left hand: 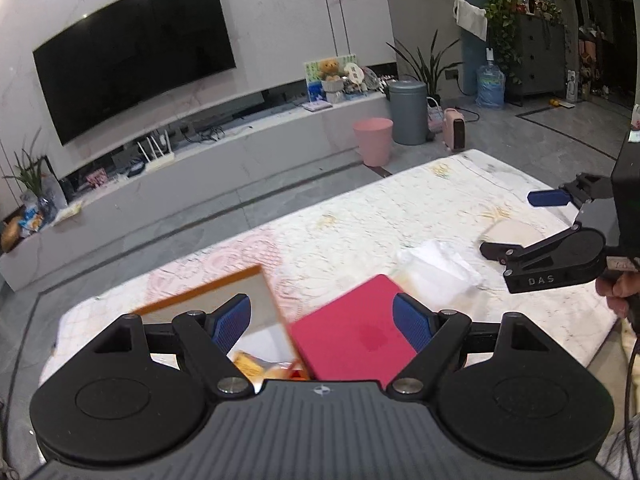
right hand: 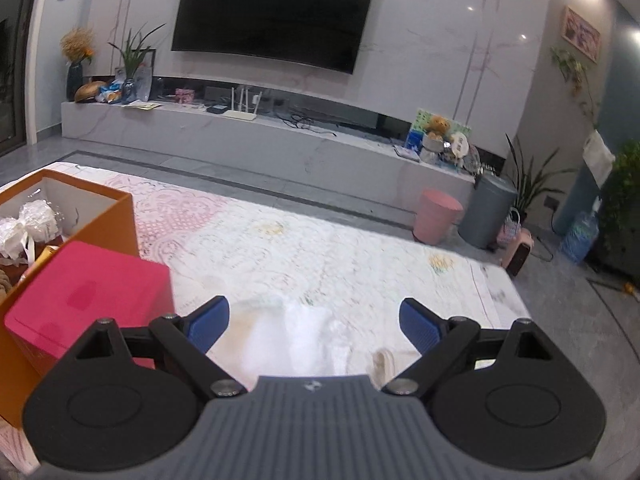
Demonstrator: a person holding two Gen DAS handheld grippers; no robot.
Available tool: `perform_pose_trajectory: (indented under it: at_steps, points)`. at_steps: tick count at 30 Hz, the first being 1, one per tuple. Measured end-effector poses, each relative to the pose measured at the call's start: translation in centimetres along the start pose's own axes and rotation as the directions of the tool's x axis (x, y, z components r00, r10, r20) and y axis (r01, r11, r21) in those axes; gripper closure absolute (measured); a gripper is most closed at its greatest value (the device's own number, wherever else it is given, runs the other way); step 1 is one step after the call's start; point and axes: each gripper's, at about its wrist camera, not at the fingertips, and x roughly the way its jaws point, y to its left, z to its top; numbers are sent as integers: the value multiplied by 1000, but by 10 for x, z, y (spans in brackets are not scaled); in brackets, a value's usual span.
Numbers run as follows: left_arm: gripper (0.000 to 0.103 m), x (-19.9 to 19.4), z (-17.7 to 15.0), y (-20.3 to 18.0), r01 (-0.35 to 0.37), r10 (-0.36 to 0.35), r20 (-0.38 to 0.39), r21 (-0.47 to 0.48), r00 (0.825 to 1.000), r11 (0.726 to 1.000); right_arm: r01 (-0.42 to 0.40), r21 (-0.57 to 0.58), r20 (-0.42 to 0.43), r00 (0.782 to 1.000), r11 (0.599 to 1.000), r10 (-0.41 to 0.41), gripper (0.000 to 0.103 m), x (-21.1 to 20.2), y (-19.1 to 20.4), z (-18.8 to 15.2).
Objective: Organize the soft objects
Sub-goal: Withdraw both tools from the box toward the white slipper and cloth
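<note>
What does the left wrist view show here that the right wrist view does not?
Only the left wrist view: the right tool seen from outside, jaws open, above a beige soft pad, and a dark dresser with plants.

Only the right wrist view: white ribboned bundles inside the orange box, and a vase of dried flowers.

Both: the pink box, a white soft item on the patterned mat, the television, the pink bin and the grey bin. Each tool is open and empty.
</note>
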Motion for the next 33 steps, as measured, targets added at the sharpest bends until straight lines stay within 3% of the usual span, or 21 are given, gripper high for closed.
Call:
perform_pose_trajectory:
  at_steps: [12, 19, 27, 33]
  points:
    - [8, 36, 11, -70, 79, -73, -85, 74, 994, 994, 45, 82, -89, 995, 996, -37, 12, 33, -53, -44]
    - [8, 61, 15, -109, 100, -95, -113, 40, 989, 994, 71, 69, -93, 994, 995, -64, 12, 56, -67, -46]
    - [8, 88, 1, -143, 30, -35, -75, -65, 997, 997, 78, 78, -154, 986, 994, -66, 12, 93, -89, -62]
    - [8, 114, -9, -170, -65, 60, -55, -79, 997, 995, 101, 100, -180, 980, 990, -82, 12, 117, -105, -82]
